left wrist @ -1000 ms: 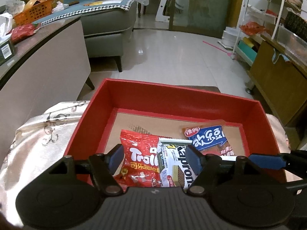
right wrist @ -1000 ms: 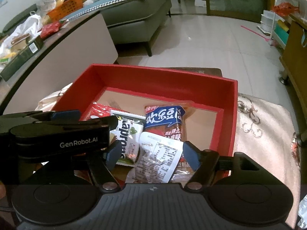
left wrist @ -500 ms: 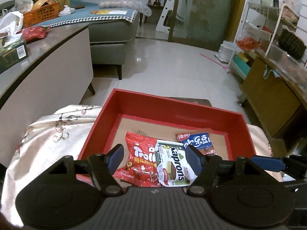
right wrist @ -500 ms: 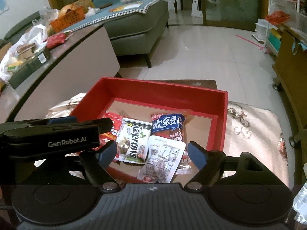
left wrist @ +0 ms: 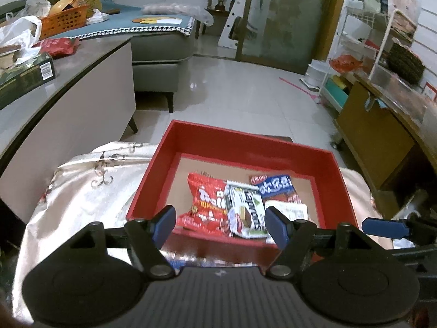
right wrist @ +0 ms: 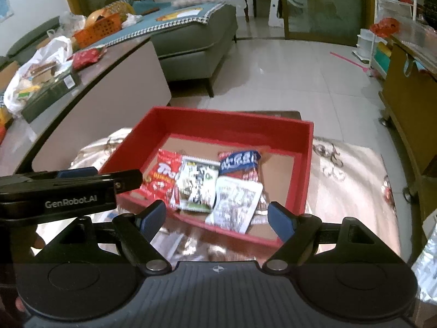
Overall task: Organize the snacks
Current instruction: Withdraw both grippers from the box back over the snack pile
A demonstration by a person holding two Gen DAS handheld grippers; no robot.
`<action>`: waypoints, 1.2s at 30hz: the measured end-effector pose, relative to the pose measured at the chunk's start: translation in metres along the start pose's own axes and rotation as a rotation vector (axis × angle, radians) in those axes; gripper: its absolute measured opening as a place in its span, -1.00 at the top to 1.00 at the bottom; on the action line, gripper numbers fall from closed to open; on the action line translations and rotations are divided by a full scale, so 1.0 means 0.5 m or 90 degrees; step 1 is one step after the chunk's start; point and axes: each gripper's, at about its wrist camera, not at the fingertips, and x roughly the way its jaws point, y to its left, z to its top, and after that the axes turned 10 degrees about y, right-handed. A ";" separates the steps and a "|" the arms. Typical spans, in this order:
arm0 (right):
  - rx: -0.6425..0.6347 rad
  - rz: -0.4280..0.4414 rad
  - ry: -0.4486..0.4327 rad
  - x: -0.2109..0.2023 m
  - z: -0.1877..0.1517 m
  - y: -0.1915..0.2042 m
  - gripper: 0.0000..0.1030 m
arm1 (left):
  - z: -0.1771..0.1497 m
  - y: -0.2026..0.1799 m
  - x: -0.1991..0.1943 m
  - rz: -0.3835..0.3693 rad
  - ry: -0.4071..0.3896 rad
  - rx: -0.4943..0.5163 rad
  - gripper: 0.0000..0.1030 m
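Note:
A red box (left wrist: 245, 139) (right wrist: 226, 125) sits on a cloth-covered table. Inside lie a red Trolli packet (left wrist: 204, 202) (right wrist: 164, 175), a white and green Kaprons wafer packet (left wrist: 247, 207) (right wrist: 196, 188), a blue packet (left wrist: 275, 188) (right wrist: 240, 161) and a white packet (left wrist: 292, 210) (right wrist: 237, 202) overlapping it. My left gripper (left wrist: 220, 225) hovers open above the box's near edge, holding nothing. My right gripper (right wrist: 217, 220) hangs beside it, also open and empty. The left gripper's body (right wrist: 68, 191) shows at the left of the right wrist view.
A beige patterned cloth (left wrist: 90, 180) covers the table under the box. A grey counter (left wrist: 82, 63) with a dark green carton (left wrist: 21, 79) and bags runs along the left. A sofa (left wrist: 161, 43) stands beyond it, a wooden cabinet (left wrist: 377, 136) on the right.
Both grippers have drawn back and upward, so the box looks smaller and farther. The right gripper's jaws have spread wider, and the white packet lies in the box.

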 end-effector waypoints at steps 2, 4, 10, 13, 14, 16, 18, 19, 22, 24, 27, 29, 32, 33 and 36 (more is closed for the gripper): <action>0.006 -0.002 0.006 -0.004 -0.013 -0.002 -0.68 | -0.013 -0.002 -0.009 0.000 0.003 0.007 -0.28; 0.013 0.000 0.010 -0.012 -0.025 -0.006 -0.68 | -0.027 -0.001 -0.021 -0.002 0.003 0.009 -0.28; 0.018 0.011 0.017 -0.035 -0.068 -0.001 -0.68 | -0.065 0.002 -0.045 0.001 0.010 0.016 -0.28; 0.009 0.013 0.032 -0.035 -0.088 0.008 -0.68 | -0.090 0.005 -0.053 -0.001 0.021 0.017 -0.28; 0.004 0.012 0.037 -0.035 -0.094 0.013 -0.68 | -0.097 0.006 -0.056 -0.003 0.025 0.016 -0.28; -0.002 0.015 0.045 -0.035 -0.105 0.020 -0.68 | -0.112 0.009 -0.062 -0.010 0.032 0.012 -0.28; -0.005 0.018 0.052 -0.038 -0.115 0.025 -0.69 | -0.125 0.012 -0.067 -0.011 0.038 0.007 -0.28; -0.005 0.019 0.055 -0.040 -0.120 0.026 -0.70 | -0.132 0.013 -0.070 -0.012 0.041 0.005 -0.28; -0.007 0.019 0.060 -0.047 -0.138 0.028 -0.70 | -0.151 0.016 -0.073 -0.018 0.053 0.004 -0.28; -0.005 0.017 0.066 -0.049 -0.149 0.024 -0.71 | -0.160 0.020 -0.077 -0.014 0.056 -0.001 -0.28; -0.007 0.015 0.083 -0.042 -0.162 0.023 -0.71 | -0.165 0.030 -0.085 -0.012 0.057 -0.011 -0.29; -0.015 0.014 0.093 -0.032 -0.168 0.030 -0.71 | -0.168 0.038 -0.089 -0.011 0.057 -0.018 -0.29; -0.033 0.014 0.112 -0.011 -0.171 0.046 -0.71 | -0.171 0.051 -0.090 -0.004 0.058 -0.020 -0.30; -0.040 0.013 0.118 -0.003 -0.171 0.052 -0.71 | -0.171 0.054 -0.089 -0.002 0.059 -0.023 -0.31; -0.056 0.017 0.129 0.021 -0.169 0.071 -0.71 | -0.170 0.069 -0.087 -0.006 0.066 -0.039 -0.31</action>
